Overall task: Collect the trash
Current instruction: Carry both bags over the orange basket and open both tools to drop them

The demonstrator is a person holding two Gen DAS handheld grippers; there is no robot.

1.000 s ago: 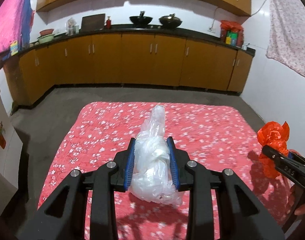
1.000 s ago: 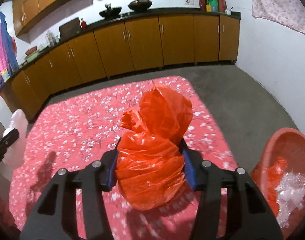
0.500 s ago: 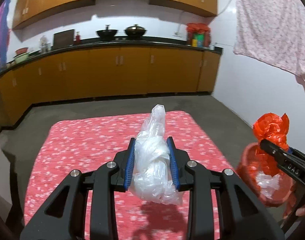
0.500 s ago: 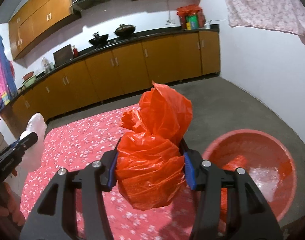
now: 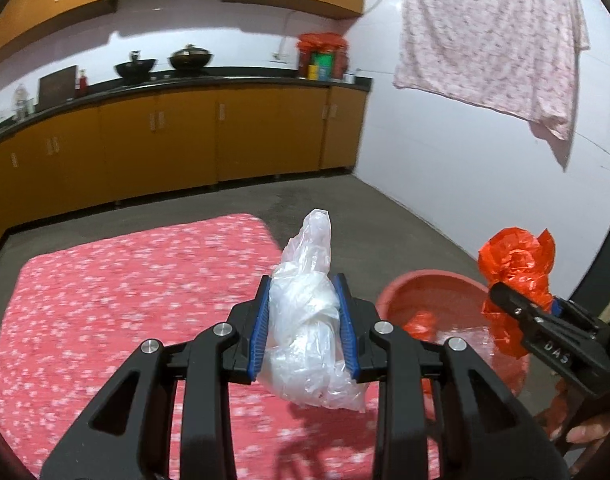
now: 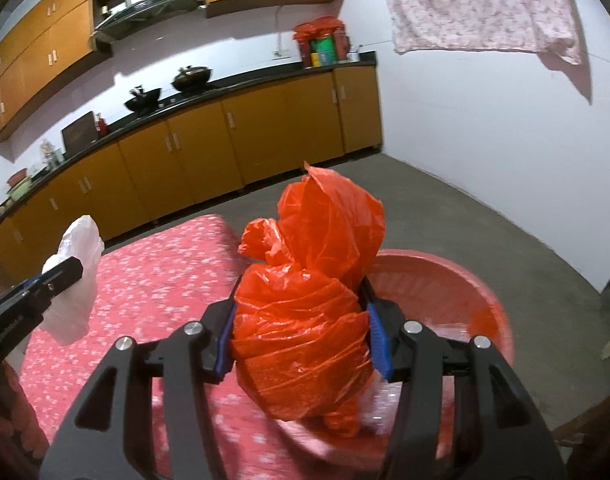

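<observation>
White bag (image 5: 305,320) sits clamped between the left gripper (image 5: 304,328) and its blue pads (image 5: 261,328), crumpled plastic bulging out above and below the fingers, held up over the near right corner of the red flowered cloth (image 5: 117,300). Red bag (image 6: 309,312) is squeezed tight in the right gripper (image 6: 303,336), pads (image 6: 379,340) pressing its sides, and it hangs right at the near rim of the red basin (image 6: 477,288). In the left view the basin (image 5: 429,284) stands on the floor just beside the cloth's right edge, with red and clear plastic scraps already inside. The right gripper (image 5: 517,312) shows there too, over the basin's right side. Beyond the cloth's far edge, bare grey floor (image 5: 345,200) runs open to the cabinets (image 5: 185,140) and the white wall (image 5: 465,160). A pink cloth (image 5: 493,32) hangs high on that wall. A fingertip (image 5: 585,434) shows at the lower right edge.
</observation>
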